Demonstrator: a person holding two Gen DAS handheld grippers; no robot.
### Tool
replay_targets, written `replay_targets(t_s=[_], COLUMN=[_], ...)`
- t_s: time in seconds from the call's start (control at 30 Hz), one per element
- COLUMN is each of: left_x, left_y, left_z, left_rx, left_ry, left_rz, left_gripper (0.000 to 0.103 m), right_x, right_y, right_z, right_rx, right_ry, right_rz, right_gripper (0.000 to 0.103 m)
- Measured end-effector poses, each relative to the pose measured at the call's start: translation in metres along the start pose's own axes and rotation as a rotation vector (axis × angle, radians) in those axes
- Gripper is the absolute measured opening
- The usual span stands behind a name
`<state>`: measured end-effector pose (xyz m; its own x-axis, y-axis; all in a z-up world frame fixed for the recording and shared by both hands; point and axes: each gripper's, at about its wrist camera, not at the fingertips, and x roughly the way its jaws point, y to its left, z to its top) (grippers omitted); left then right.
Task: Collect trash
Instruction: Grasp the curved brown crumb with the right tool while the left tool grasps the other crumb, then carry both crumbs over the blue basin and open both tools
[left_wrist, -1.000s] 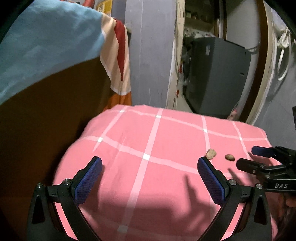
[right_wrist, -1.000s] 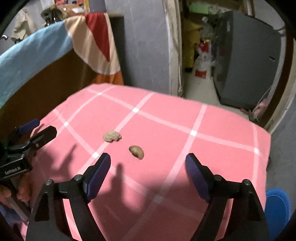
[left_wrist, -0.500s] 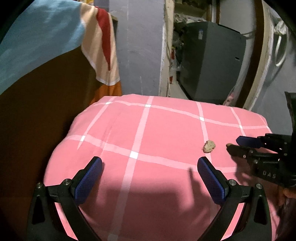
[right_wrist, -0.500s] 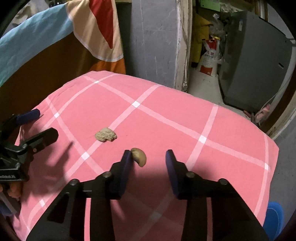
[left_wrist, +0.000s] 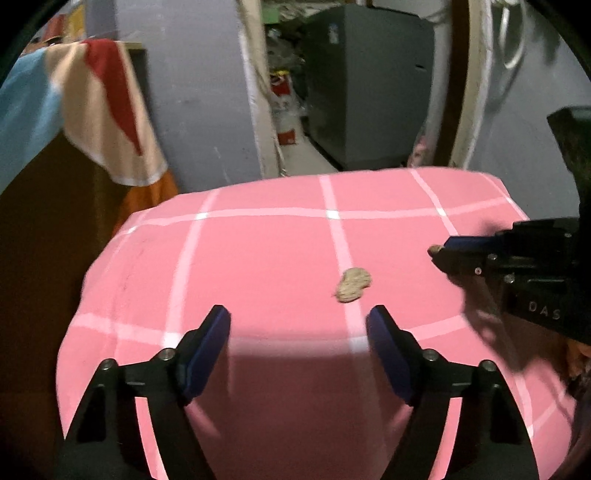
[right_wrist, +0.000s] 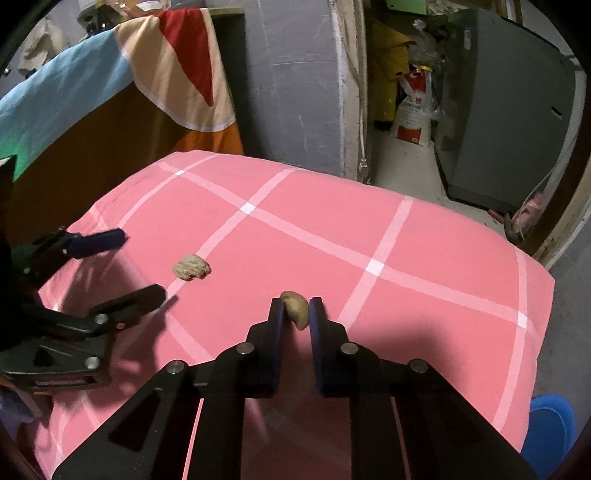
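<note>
**Right tool pinches one scrap; the other lies loose**

While the right tool (right_wrist: 296, 314) has its fingers nearly together on a curved brown scrap (right_wrist: 295, 308), the grip looks shallow: only the tips touch it, and most of it pokes out past them. A lift done too fast, or any slackening of the squeeze, could let it drop back onto the soft pink checked cover (right_wrist: 406, 288), where it might roll toward the edge.

The left tool (left_wrist: 298, 328) stands partly open with nothing between its fingers. Just ahead of its right finger lies the second piece, a pale crumpled scrap (left_wrist: 352, 285), resting on a white stripe of the cover. It sits off to one side of the gap, so closing now would likely nudge it away instead of catching it. The padding may also give under pressure and let the piece sink.

Beyond the cover hangs a striped cloth (right_wrist: 177, 66) over a dark board, then a grey wall (right_wrist: 295, 92), a printed sack (right_wrist: 413, 114) on the floor and a grey cabinet (right_wrist: 509, 122).
</note>
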<state>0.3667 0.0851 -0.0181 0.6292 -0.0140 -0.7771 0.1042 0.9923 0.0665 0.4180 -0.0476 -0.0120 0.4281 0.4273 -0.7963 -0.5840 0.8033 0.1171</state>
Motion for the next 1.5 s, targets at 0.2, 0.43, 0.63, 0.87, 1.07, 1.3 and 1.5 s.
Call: replay_targets(t_s=[0.2,0.43,0.63,0.87,1.07,1.3,1.5], left_x=[0.010,0.017,0.013,-0.005,-0.030,-0.070,-0.098], left_y=[-0.011,-0.019,-0.024,-0.031,-0.038,-0.057,-0.078], left_z=[0.010,0.013,0.009,0.000,-0.005,-0.012,-0.014], left_rx=[0.026,0.066,0.060,0.033,-0.023,-0.073,-0.080], left_ry=[0.035,0.041,0.035,-0.017,-0.115,-0.285,-0.412], left_rz=[-0.031,-0.054,-0.050,-0.061,-0.096,-0.146,-0.188], left_gripper=[0.052,0.012,0.011,0.011,0.011,0.011,0.011], right_x=[-0.004,-0.010,-0.020,-0.041,-0.069,-0.111,-0.148], right_y=[-0.015,-0.014,-0.017,-0.020,-0.020,-0.011,-0.005], right_z=[-0.003,-0.005,-0.013,-0.032,-0.060,-0.085,-0.101], right_rx=[0.054,0.059,0.074,0.092,0.131,0.101,0.086], right_ry=[0.000,0.000,-0.018,-0.077,-0.212,-0.392,-0.537], right_rz=[0.017,0.007,-0.001,0.000,0.020,-0.013,-0.052], right_gripper=[0.011,0.011,0.011,0.011,0.011,0.011,0.011])
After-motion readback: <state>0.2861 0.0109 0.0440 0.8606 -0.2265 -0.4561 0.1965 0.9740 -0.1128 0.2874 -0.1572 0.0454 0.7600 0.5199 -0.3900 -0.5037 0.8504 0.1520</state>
